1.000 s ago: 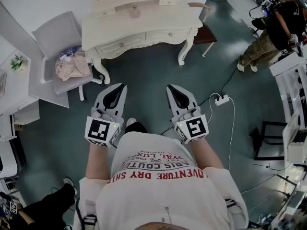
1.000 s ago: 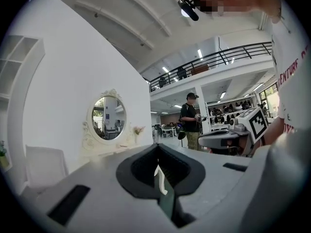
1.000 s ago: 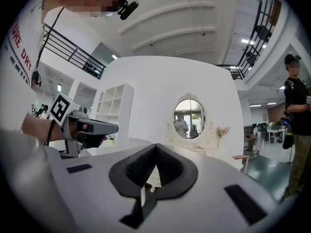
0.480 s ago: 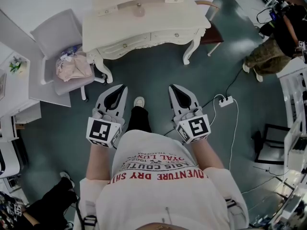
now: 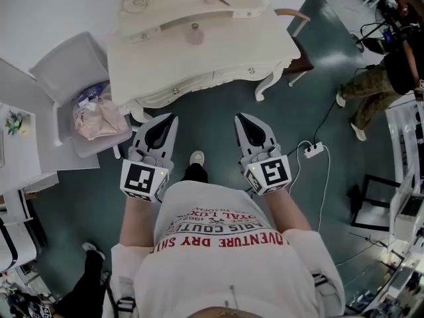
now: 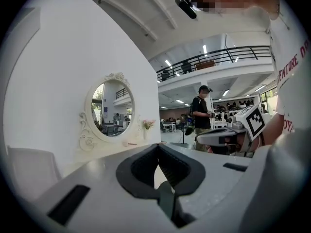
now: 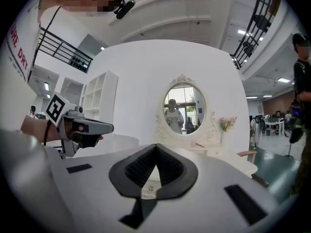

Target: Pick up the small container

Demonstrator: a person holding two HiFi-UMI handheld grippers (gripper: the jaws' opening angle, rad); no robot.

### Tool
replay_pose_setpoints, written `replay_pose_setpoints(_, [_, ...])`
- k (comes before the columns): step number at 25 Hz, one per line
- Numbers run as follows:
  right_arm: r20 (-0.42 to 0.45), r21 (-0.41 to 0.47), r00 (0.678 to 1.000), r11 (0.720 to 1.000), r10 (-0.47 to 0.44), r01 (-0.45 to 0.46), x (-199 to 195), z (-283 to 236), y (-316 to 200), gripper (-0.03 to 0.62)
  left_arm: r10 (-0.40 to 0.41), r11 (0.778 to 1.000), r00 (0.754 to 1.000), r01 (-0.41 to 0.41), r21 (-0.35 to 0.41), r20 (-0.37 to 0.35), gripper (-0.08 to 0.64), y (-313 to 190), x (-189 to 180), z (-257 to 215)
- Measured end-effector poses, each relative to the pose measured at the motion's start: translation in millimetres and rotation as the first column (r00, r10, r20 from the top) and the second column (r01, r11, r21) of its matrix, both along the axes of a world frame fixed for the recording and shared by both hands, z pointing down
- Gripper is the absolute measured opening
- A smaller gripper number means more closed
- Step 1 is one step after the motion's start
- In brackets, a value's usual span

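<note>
A small round pinkish container [image 5: 195, 35] stands on top of the cream dressing table [image 5: 225, 58], below its raised back shelf. My left gripper [image 5: 173, 117] and right gripper [image 5: 238, 117] are held side by side over the green floor, short of the table's front edge. Both point at the table with jaws closed tip to tip and nothing between them. In the left gripper view the shut tips [image 6: 158, 146] point at the table's oval mirror [image 6: 111, 108]. The right gripper [image 7: 156, 145] faces the same mirror [image 7: 183, 108]. From the gripper views I cannot make out the container for certain.
A grey chair [image 5: 69, 58] holding a bundle of cloth and bags stands left of the table. A wooden chair [image 5: 299, 45] sits at its right end. A power strip [image 5: 314, 150] and cables lie on the floor to the right. A person [image 5: 381, 85] stands at far right.
The table has drawn closer and lower in the head view as the person steps forward. Both grippers keep the same shut, side-by-side pose.
</note>
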State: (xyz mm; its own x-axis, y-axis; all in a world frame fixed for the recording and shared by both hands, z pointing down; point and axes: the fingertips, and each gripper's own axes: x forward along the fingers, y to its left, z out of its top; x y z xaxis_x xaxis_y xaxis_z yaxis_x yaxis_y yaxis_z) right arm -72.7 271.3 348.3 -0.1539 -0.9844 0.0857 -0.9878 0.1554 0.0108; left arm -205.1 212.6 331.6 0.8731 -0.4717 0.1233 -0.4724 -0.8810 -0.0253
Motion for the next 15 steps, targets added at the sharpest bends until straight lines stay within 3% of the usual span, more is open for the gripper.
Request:
replay_pose_setpoints(7, [0.014, -0.044, 0.999, 0.998, 0.046, -0.045, 22, 6, -105, -0.002, 0.017, 1.0, 1.0, -0.017, -0.017, -0.008, 0.008, -111, 19, -3])
replay_pose_setpoints(15, [0.025, -0.068, 0.998, 0.996, 0.053, -0.051, 51, 17, -184, -0.002, 0.022, 0.999, 1.0, -0.022, -0.042, 0.006, 0.008, -177, 55, 11])
